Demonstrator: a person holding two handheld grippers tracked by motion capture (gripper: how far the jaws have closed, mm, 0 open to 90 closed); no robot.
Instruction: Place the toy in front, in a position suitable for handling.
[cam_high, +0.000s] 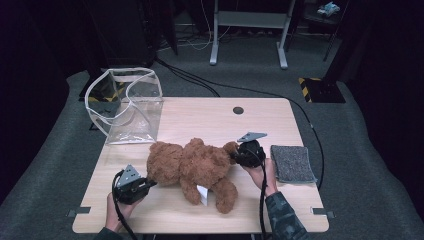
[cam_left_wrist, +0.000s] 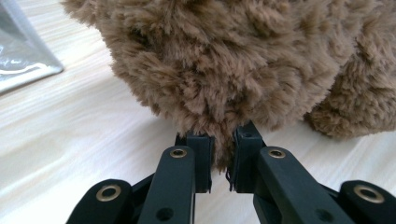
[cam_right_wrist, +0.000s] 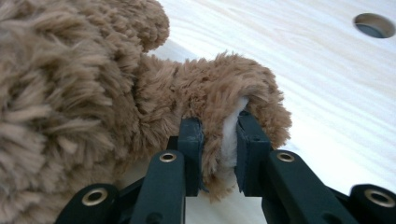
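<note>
With the left gripper (cam_left_wrist: 219, 161) pinching a tuft of the brown teddy bear's (cam_high: 192, 167) head fur between its fingers (cam_left_wrist: 201, 158) and the right gripper (cam_right_wrist: 219, 154) clamped on a limb, the grasp looks made, so next likely comes an even lift toward the clear plastic bag (cam_high: 127, 107).

Brown plush bear (cam_high: 192, 167) — lying flat, mid-table, white tag showing.

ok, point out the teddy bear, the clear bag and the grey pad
teddy bear (cam_high: 192, 165), high view, middle of its brown body.
clear bag (cam_high: 135, 120), high view, its transparent front wall.
grey pad (cam_high: 292, 163), high view, centre of its top face.
</note>
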